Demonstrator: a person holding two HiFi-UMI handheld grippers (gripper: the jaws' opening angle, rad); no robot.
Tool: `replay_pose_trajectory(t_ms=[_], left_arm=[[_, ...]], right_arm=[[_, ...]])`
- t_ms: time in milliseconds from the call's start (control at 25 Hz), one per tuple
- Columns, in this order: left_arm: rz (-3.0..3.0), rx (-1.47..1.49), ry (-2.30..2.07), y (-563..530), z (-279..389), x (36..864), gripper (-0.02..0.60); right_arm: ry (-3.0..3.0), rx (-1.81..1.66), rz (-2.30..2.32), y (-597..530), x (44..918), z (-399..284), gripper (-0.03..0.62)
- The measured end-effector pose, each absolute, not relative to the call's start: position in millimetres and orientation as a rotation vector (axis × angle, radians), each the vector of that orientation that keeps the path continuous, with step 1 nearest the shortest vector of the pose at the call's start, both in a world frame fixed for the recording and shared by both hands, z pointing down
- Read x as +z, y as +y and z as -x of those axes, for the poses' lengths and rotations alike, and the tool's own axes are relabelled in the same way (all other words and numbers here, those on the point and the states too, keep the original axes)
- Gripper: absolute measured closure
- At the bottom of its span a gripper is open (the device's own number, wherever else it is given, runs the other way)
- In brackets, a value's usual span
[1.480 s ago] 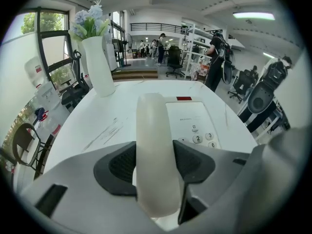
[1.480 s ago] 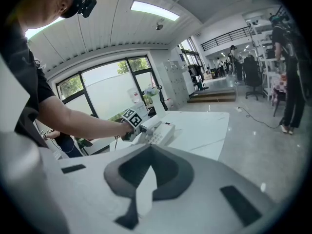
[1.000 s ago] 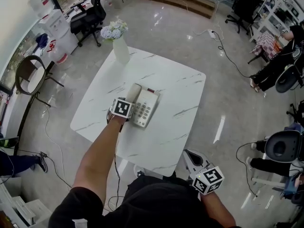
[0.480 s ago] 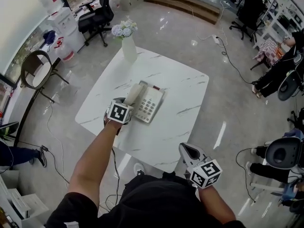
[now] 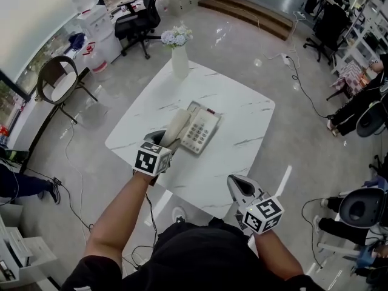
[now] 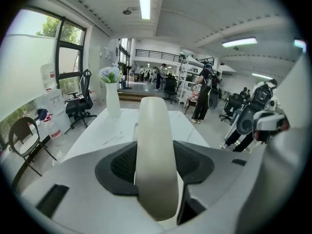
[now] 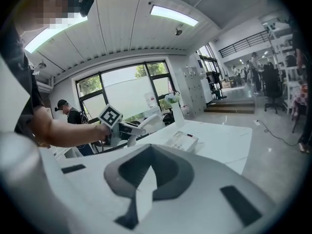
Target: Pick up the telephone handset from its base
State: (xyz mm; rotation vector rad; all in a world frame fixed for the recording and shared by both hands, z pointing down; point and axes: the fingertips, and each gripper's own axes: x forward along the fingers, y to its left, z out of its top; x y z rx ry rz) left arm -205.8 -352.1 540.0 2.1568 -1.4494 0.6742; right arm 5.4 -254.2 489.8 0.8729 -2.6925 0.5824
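1. White marble tabletop (image 5: 242,117) carries the cream telephone base (image 5: 204,132), which sits near its middle with the keypad facing up.
2. Seen from the head view, the telephone handset (image 5: 177,126) runs along the left side of the base. Its near end is in the left gripper (image 5: 162,140), whose marker cube (image 5: 151,160) is at the near left edge of the table.
3. In the left gripper view the jaws are clamped on the handset, with a dark pad (image 6: 122,165) pressed against each side. The pale handset stretches straight away from the camera towards the far end of the table.
4. From the right gripper view the handset is tilted, its far end raised above the tabletop. There it appears clear of the base, which lies flat just to its right.
5. The right gripper (image 5: 241,188) hangs off the near right edge of the table, well apart from the phone. Its jaws are drawn together with nothing between them, and they point towards the table.
6. A white vase (image 5: 180,61) of pale flowers (image 5: 176,38) stands upright at the far corner of the table.
7. On the glossy floor to the far left are a black office chair (image 5: 138,20) and, nearer, a round-backed chair (image 5: 53,80).
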Motion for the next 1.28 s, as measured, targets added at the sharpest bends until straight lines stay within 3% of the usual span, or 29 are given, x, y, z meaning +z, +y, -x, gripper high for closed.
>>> replay_pose_trajectory(t_ms=[960,1280], left_arm=[[-2.147,0.018,-1.602,-222,213,434,0.367],[-2.149,0.04,-1.63,-202,221,436,0.368]], right_arm=[[-2.849,0.543,-0.866,-269,442,17,0.592],[-2.821,0.513,-0.859,-260,448,17,0.592]])
